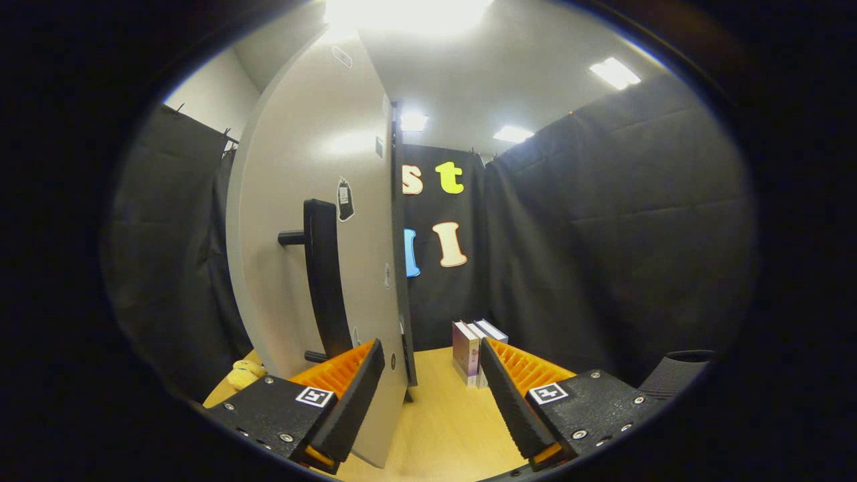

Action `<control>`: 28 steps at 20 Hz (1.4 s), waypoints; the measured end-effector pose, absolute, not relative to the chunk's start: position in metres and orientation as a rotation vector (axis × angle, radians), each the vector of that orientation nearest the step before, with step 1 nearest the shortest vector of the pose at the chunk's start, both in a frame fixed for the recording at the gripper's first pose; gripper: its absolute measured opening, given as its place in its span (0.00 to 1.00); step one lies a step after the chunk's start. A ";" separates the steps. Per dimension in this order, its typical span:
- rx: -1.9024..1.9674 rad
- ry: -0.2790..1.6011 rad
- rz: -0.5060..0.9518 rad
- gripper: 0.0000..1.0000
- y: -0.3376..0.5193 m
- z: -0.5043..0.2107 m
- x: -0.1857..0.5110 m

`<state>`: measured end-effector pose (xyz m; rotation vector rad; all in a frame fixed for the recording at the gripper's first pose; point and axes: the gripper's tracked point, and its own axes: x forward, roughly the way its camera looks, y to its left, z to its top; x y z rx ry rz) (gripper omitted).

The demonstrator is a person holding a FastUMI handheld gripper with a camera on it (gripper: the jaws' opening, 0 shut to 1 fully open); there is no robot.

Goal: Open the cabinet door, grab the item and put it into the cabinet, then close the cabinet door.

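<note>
1. On the table (442,428), just ahead of the fingers: cabinet door (315,221) swung out edge-on, its leading edge close by the left finger (351,402).
2. Door handle (325,281), dark vertical bar on two standoffs, sits on the door face beyond the left finger.
3. Hand-held gripper (432,402): released, fingers spread wide, nothing between them but bare table.
4. Item, a group of upright boxes (472,351), stands on the table beyond the right finger, near the cloth wall (602,254).
5. Small yellow object (246,373) on the table left of the door; too small to identify.
6. Cabinet interior hidden behind the door.
</note>
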<state>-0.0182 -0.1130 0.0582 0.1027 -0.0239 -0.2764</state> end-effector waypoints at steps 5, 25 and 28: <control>0.054 -0.018 -0.155 0.90 -0.026 0.061 0.019; 0.055 -0.001 -0.046 0.91 0.049 0.059 0.058; 0.060 0.002 -0.041 0.91 0.050 0.057 0.061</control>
